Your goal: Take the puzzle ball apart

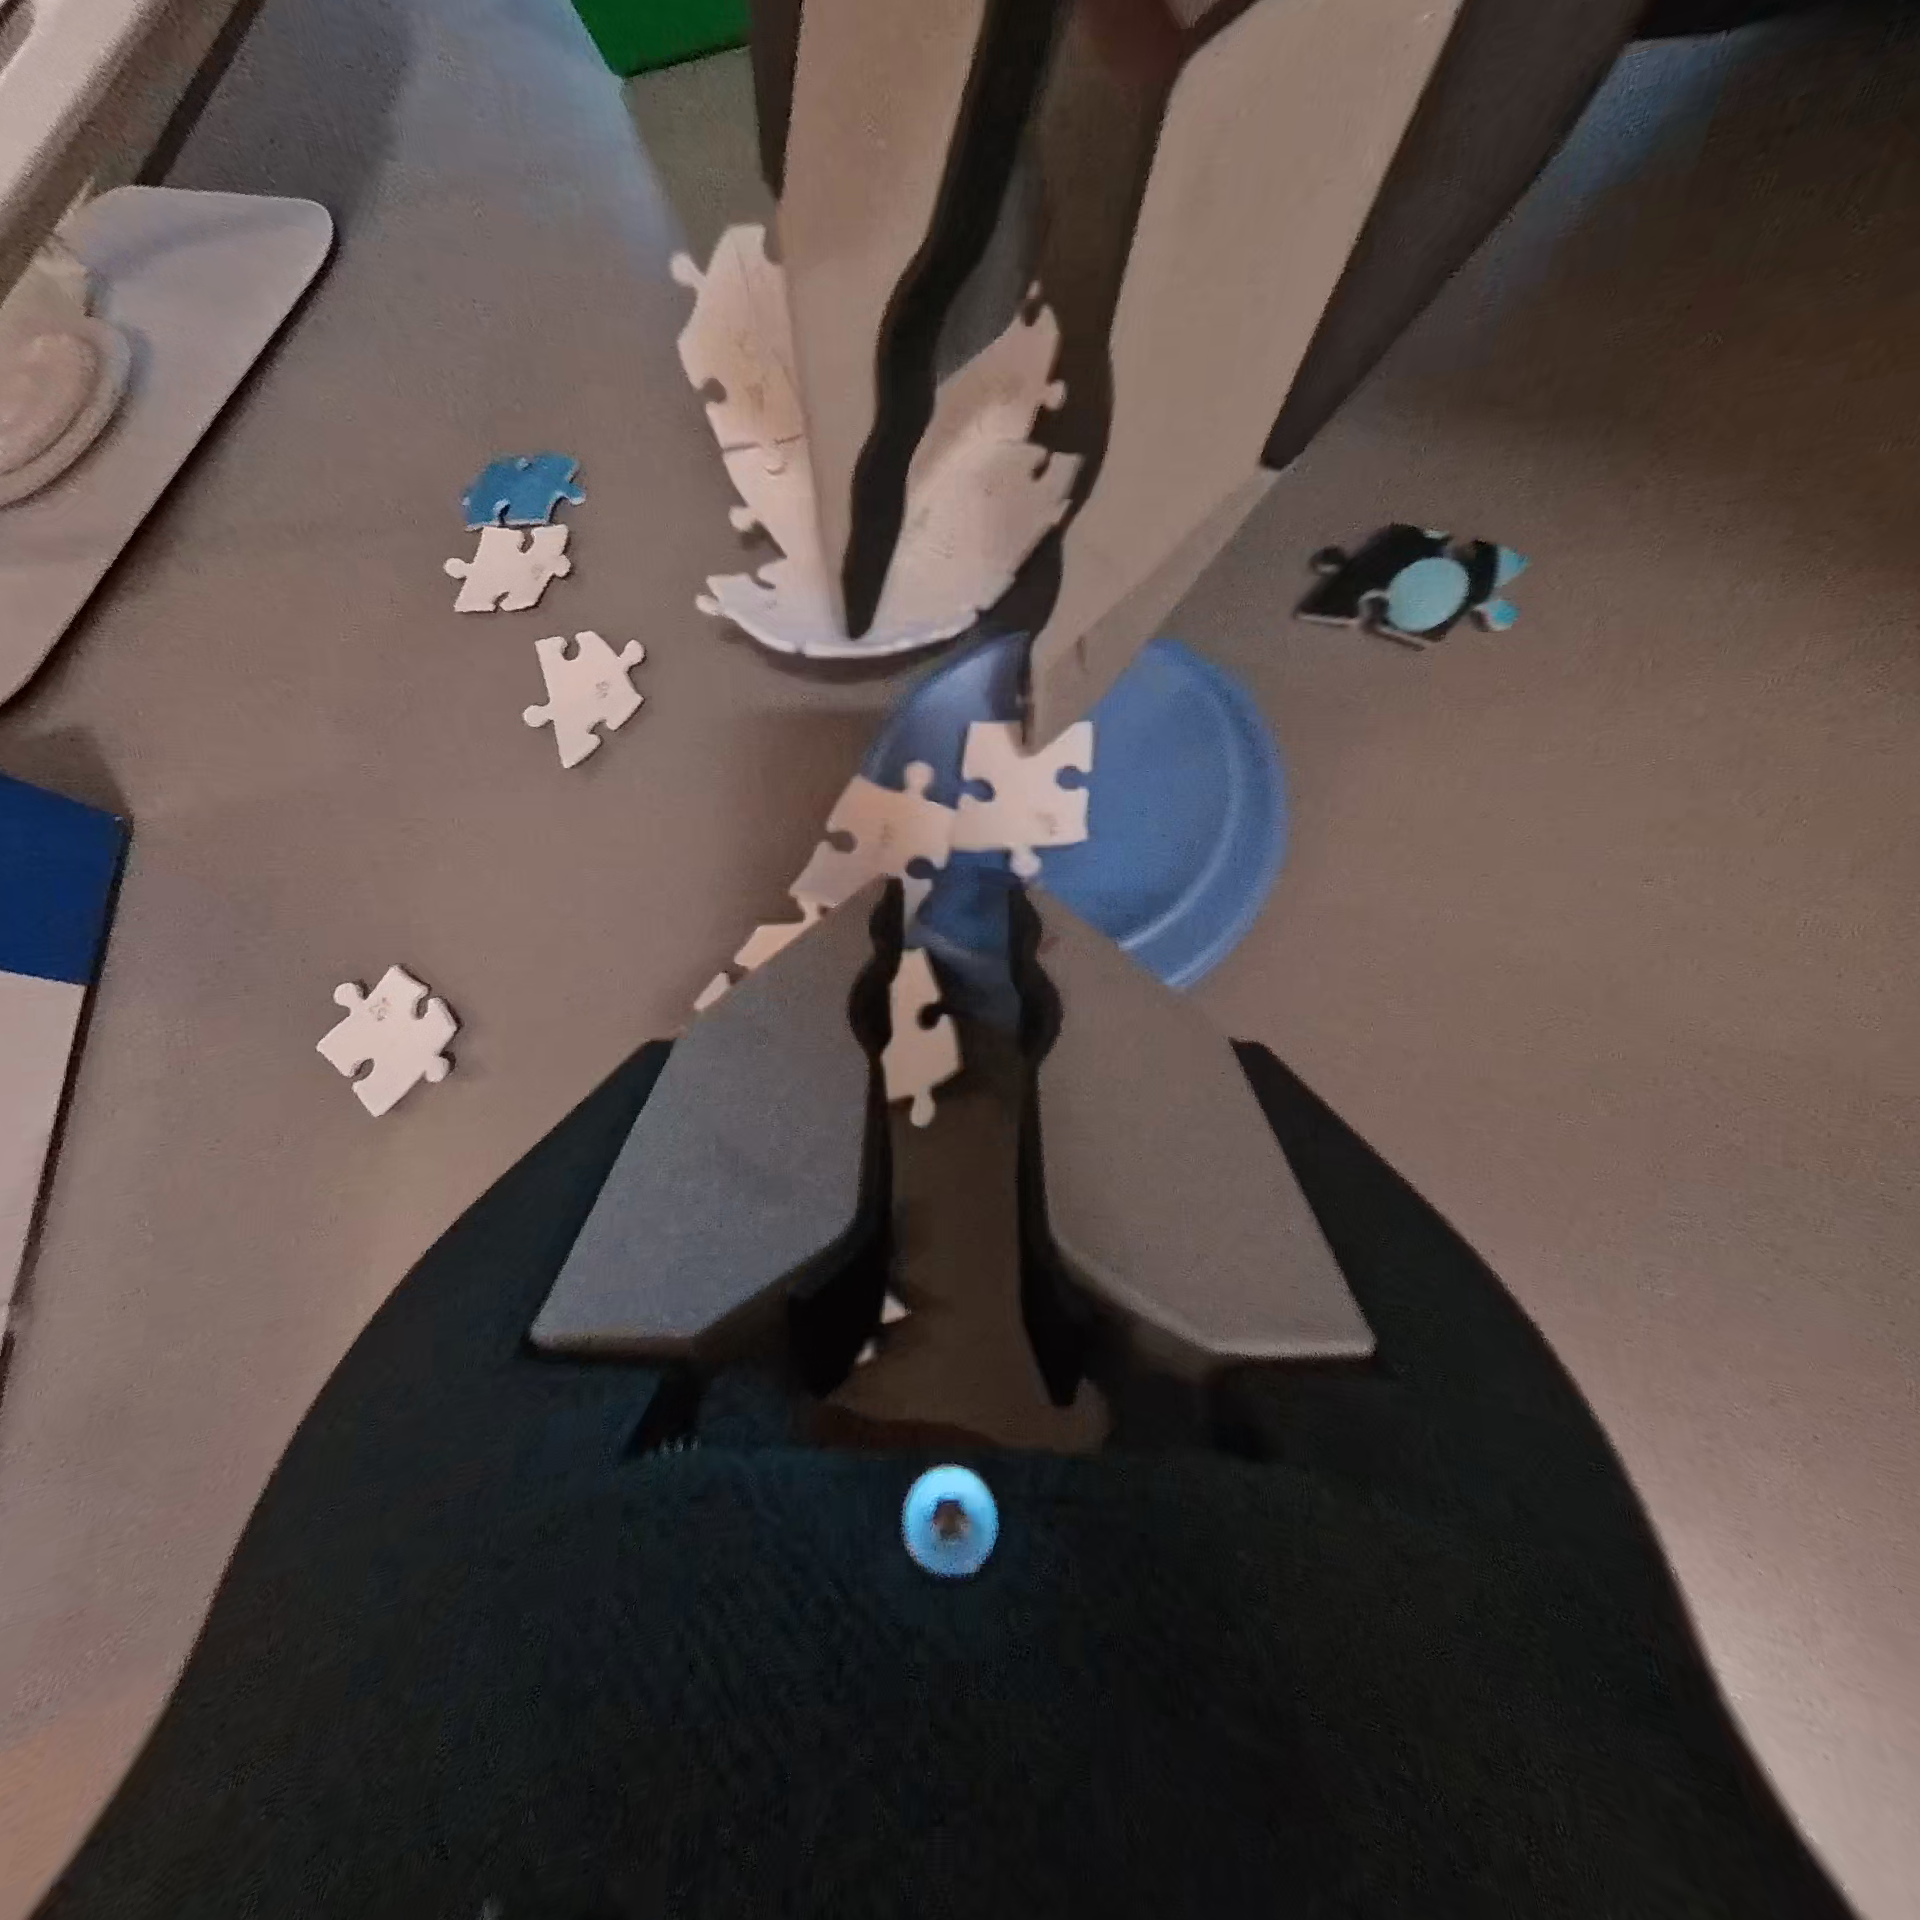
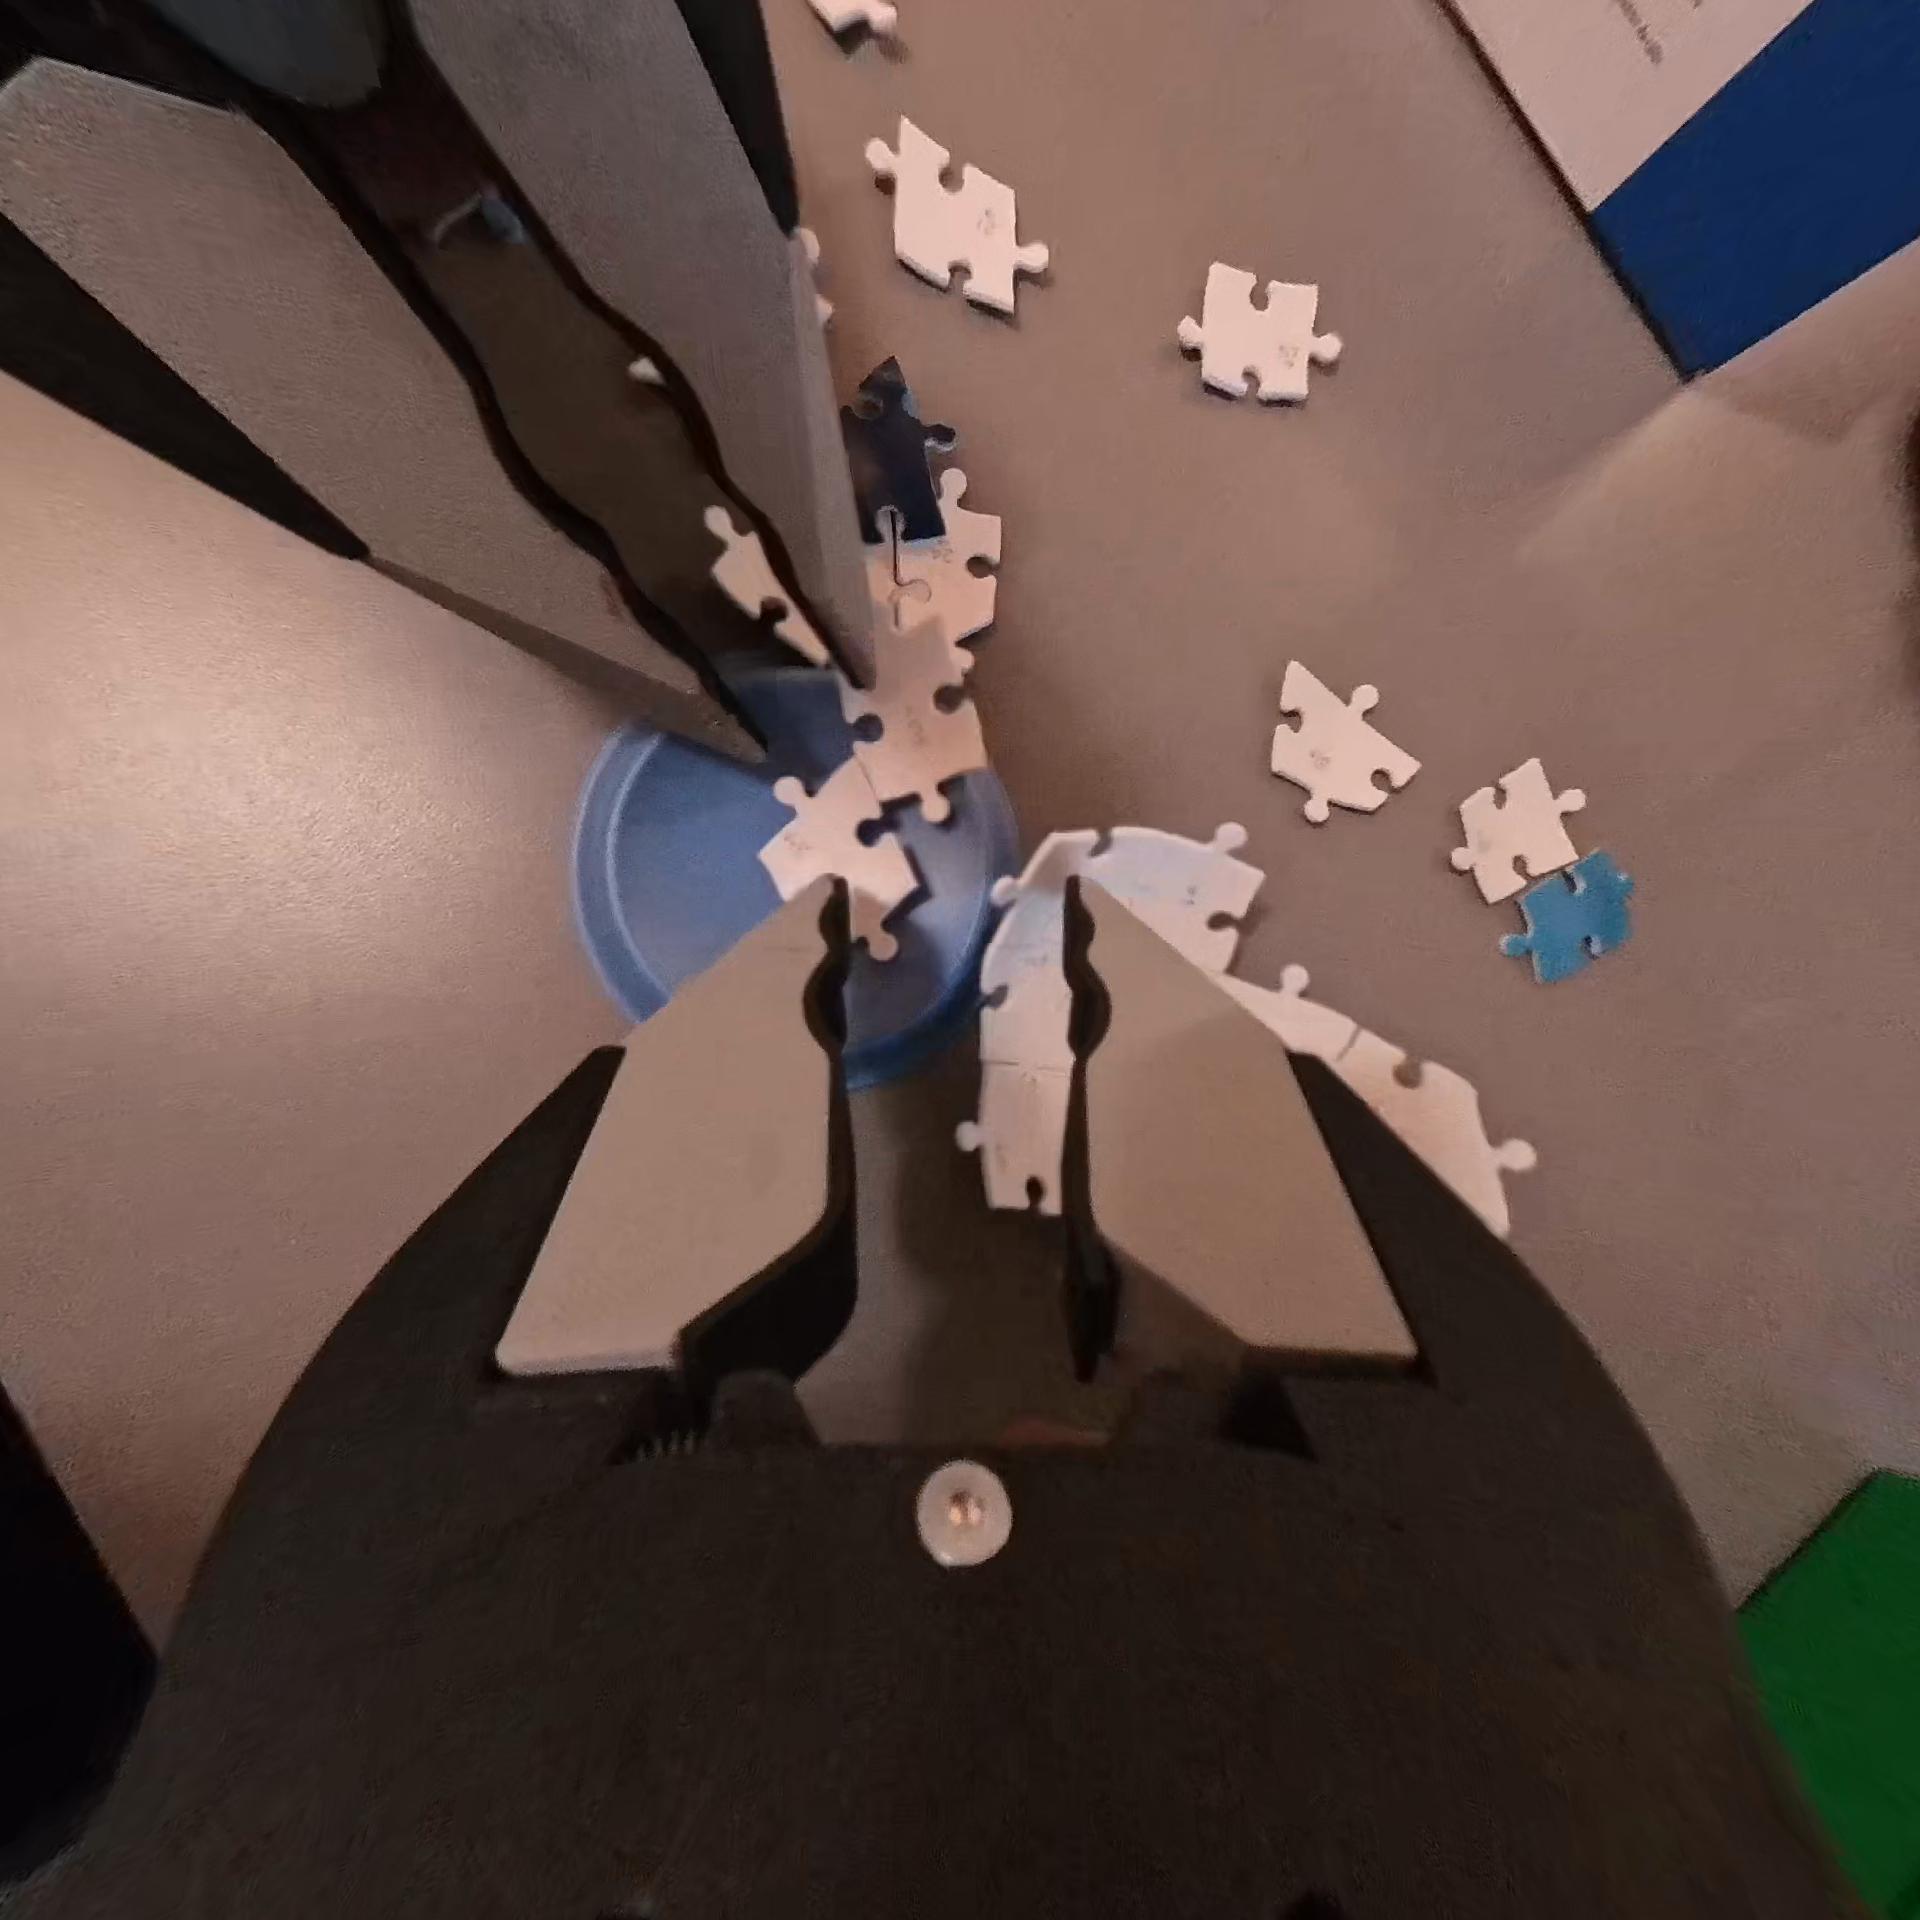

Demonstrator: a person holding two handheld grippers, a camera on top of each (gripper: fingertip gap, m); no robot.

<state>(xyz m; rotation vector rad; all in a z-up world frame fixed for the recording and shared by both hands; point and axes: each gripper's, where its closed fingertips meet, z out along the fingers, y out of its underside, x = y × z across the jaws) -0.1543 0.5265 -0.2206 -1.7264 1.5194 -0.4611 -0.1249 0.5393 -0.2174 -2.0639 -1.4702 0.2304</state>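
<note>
White knobbed jigsaw pieces (image 2: 914,717) overlap a smooth round blue lid (image 2: 675,883).

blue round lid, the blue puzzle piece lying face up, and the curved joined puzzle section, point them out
blue round lid (image 1: 1174,821), left wrist view, bare inner face
blue puzzle piece (image 2: 1574,914), right wrist view, its middle
curved joined puzzle section (image 2: 1174,894), right wrist view, upper white part

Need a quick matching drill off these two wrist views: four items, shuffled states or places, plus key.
Items:
1. blue disc
2. blue puzzle piece
3. curved assembly of white pieces
4. right tongs

States:
A. face up, touching a white piece
B. jaws apart, nothing between them
C. flat on the table under a chain of white pieces
D. joined pieces, bent in an arc

Pairs: 1-C, 2-A, 3-D, 4-B
</note>
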